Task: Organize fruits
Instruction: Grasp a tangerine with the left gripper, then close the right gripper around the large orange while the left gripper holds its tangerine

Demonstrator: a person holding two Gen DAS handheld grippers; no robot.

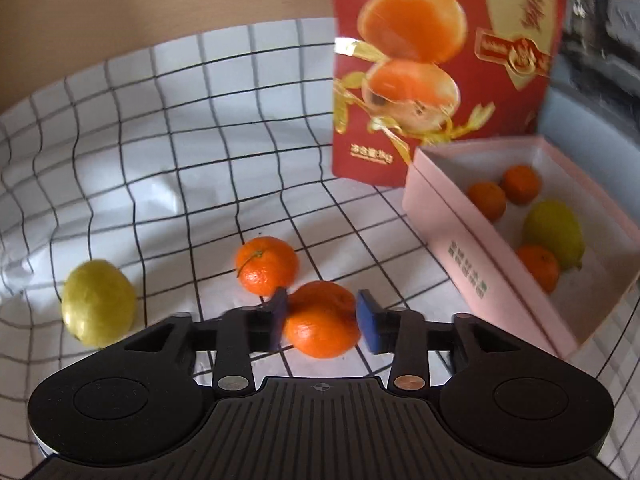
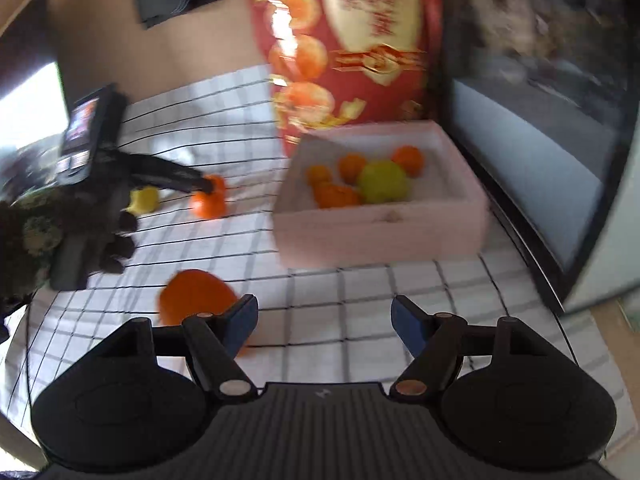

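Note:
In the left wrist view my left gripper (image 1: 322, 322) stands open over the checked cloth (image 1: 180, 140), its blue pads close on either side of a mandarin (image 1: 320, 338). A second mandarin (image 1: 320, 294) lies just behind it and a third (image 1: 266, 266) further left. A lemon (image 1: 98, 304) lies at the left. The pink box (image 1: 472, 264) at the right holds mandarins and a lemon (image 1: 554, 232). My right gripper (image 2: 324, 322) is open with nothing between its fingers; a blurred mandarin (image 2: 192, 294) lies just left of its left finger. The left gripper (image 2: 208, 186) shows there at a mandarin (image 2: 208, 202).
A tall red bag (image 1: 400, 80) printed with orange slices stands behind the pink box (image 2: 380, 224). A dark-framed pane (image 2: 520, 160) runs along the right side of the table. A gloved hand (image 2: 112, 240) holds the left gripper. The cloth is rumpled at the far left.

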